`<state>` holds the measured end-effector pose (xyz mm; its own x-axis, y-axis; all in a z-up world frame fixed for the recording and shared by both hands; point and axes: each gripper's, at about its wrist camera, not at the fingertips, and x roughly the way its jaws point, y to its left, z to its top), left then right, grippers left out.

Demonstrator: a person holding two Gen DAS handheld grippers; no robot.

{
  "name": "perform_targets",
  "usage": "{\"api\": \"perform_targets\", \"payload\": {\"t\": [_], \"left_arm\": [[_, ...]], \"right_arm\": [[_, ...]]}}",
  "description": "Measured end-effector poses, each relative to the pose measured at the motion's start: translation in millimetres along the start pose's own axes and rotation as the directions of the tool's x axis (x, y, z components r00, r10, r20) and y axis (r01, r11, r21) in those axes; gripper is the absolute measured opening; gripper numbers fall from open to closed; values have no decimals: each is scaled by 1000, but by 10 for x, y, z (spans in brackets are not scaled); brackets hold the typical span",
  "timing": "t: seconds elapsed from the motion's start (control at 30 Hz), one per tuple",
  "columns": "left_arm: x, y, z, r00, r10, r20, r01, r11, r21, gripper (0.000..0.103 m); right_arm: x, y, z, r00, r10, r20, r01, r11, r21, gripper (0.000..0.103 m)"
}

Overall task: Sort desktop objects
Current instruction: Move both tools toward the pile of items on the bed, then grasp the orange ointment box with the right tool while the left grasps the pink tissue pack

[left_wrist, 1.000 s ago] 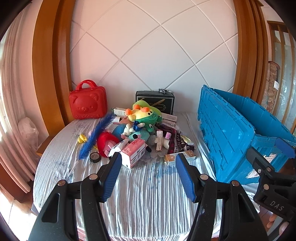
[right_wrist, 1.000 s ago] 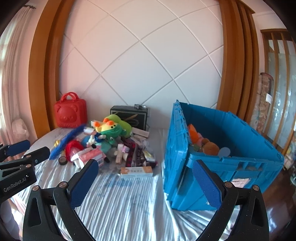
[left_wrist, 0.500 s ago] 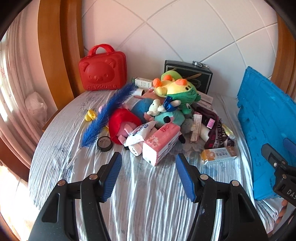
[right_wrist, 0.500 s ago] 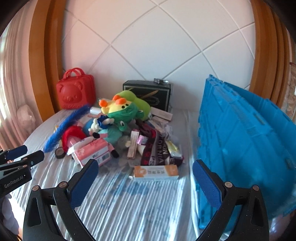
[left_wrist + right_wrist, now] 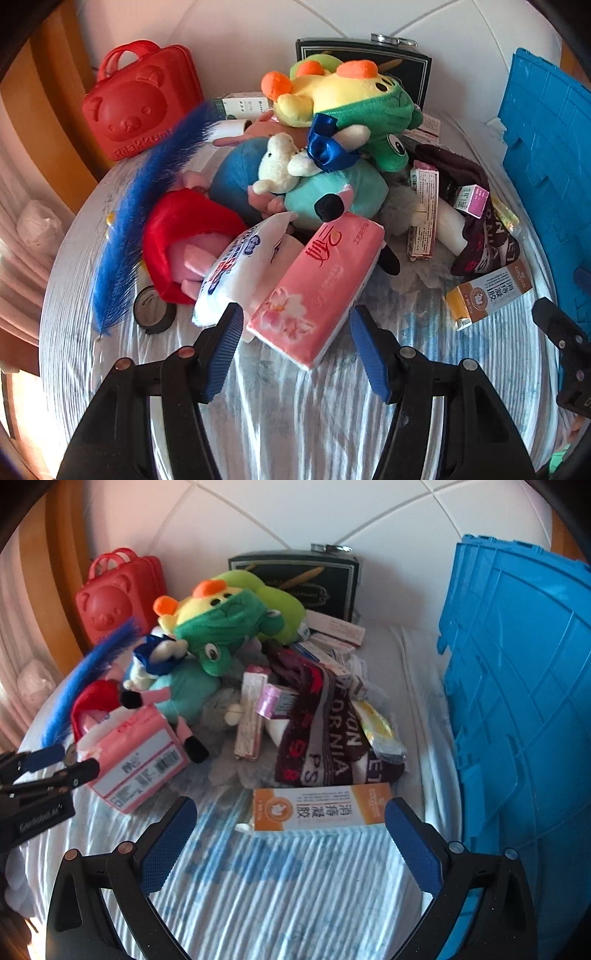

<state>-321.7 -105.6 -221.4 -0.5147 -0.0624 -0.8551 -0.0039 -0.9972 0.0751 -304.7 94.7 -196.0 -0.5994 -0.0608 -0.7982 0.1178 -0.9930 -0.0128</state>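
apparently both claws, left claw (image 5: 297, 349) over pink tissue pack (image 5: 317, 288), gape empty.

Both the left gripper (image 5: 296, 350) and the right gripper (image 5: 290, 833) have black plastic arms, ribbed blue pads and copper-coloured rivets; pale lettering marks the left one's side.

jumbled toys and boxes (image 5: 317, 192) on bedsheet

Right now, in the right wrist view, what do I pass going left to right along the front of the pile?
left gripper → pink tissue pack → orange and white medicine box → blue crate
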Motion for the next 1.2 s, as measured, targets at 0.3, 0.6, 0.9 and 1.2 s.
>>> {"api": "perform_targets", "payload": {"t": [0.3,0.6,0.9,1.2], "left_arm": [[549,-192,148,987,-88,-132,98,993,66,62],[609,-300,188,983,-129,-130,136,990,43,62],[643,-330,159,975,-168,-147,177,983,46,62],[588,-414,115,975,-174,-140,185,980,72,62]], "right_arm": [[382,-231,-57,989,-62,-131,81,986,143,103],[942,-465,-23,972,-11,-234,105,914,393,103],[1146,-498,-34,941,-138,-307,248,901,356,102],[1091,-635,-427,930,-100,-353,223,918,328,56]]}}
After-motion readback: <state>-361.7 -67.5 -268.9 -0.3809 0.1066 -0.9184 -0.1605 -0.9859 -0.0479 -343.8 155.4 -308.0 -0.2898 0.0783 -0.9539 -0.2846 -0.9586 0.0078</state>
